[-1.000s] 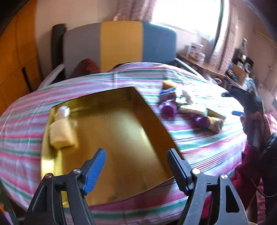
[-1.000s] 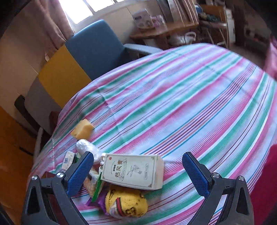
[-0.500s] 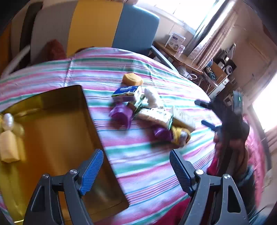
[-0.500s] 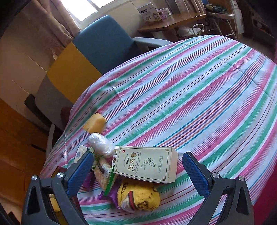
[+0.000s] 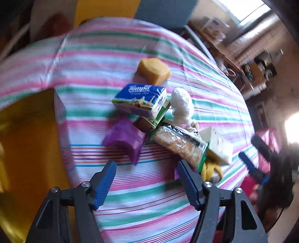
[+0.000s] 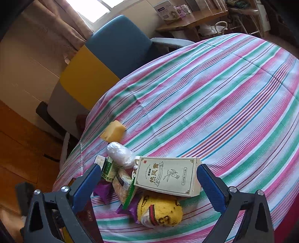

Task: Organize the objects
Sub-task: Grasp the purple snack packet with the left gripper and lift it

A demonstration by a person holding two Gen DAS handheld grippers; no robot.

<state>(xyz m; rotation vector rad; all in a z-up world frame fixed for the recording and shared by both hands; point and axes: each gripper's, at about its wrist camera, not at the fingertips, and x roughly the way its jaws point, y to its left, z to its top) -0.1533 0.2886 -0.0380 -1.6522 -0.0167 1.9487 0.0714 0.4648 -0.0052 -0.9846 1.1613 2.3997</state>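
Observation:
A pile of small items lies on the striped tablecloth (image 5: pixel 149 203). It holds a blue tissue pack (image 5: pixel 142 98), an orange sponge (image 5: pixel 154 70), a white wrapped bundle (image 5: pixel 182 104), a purple packet (image 5: pixel 125 139), a cracker pack (image 5: pixel 180 145), a cream box (image 6: pixel 168 175) and a yellow towel (image 6: pixel 160 210). My left gripper (image 5: pixel 146 184) is open and empty just short of the purple packet. My right gripper (image 6: pixel 148 187) is open, its jaws on either side of the cream box. The gold tray (image 5: pixel 28 142) lies to the left.
A chair with grey, yellow and blue panels (image 6: pixel 104 63) stands behind the table. A wooden side table with boxes (image 6: pixel 188 16) is at the back. My right gripper also shows in the left wrist view (image 5: pixel 256 157) at the table's right edge.
My left gripper has swung right from over the gold tray to the pile and come closer. My right gripper has moved forward, so the cream box now lies between its jaws.

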